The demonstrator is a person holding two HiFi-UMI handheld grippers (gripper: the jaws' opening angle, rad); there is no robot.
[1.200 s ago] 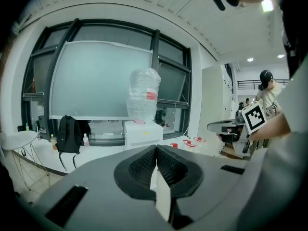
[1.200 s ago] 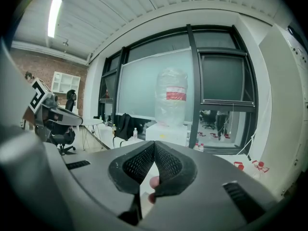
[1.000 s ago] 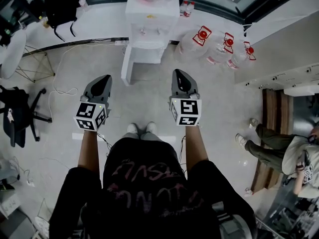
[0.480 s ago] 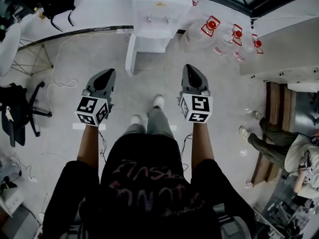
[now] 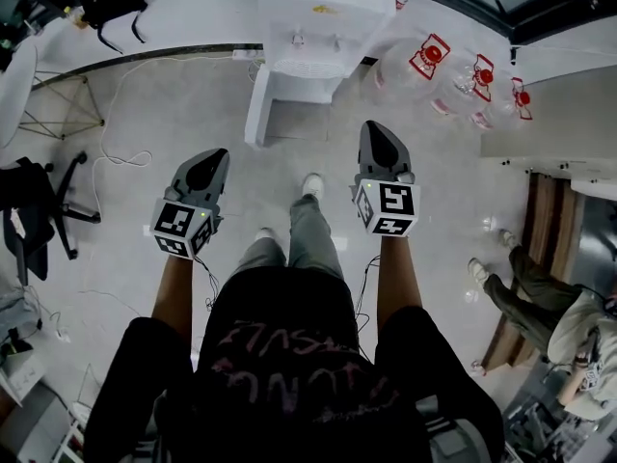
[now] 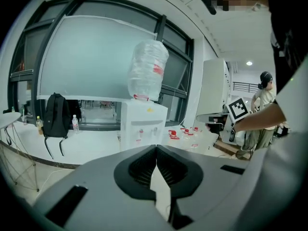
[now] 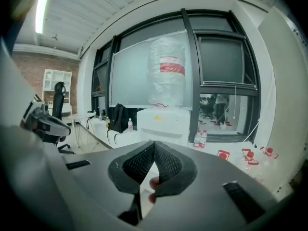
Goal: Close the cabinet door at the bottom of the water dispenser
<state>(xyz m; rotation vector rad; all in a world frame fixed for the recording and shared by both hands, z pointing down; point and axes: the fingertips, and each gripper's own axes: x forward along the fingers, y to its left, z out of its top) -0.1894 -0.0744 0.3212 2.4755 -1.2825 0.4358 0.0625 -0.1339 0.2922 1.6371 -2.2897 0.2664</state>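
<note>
Plainly, the white cabinet door (image 5: 257, 106) stands open; left tongs (image 5: 216, 158) and right tongs (image 5: 376, 129) clenched empty.

Open office workspace, water dispenser (image 5: 307, 17), spare jugs (image 5: 431, 58), swivel chair (image 5: 32, 215), large windows (image 6: 91, 61)

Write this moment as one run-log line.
left claw: shut, empty | right claw: shut, empty | cabinet door: open, untouched | water dispenser: ahead
</note>
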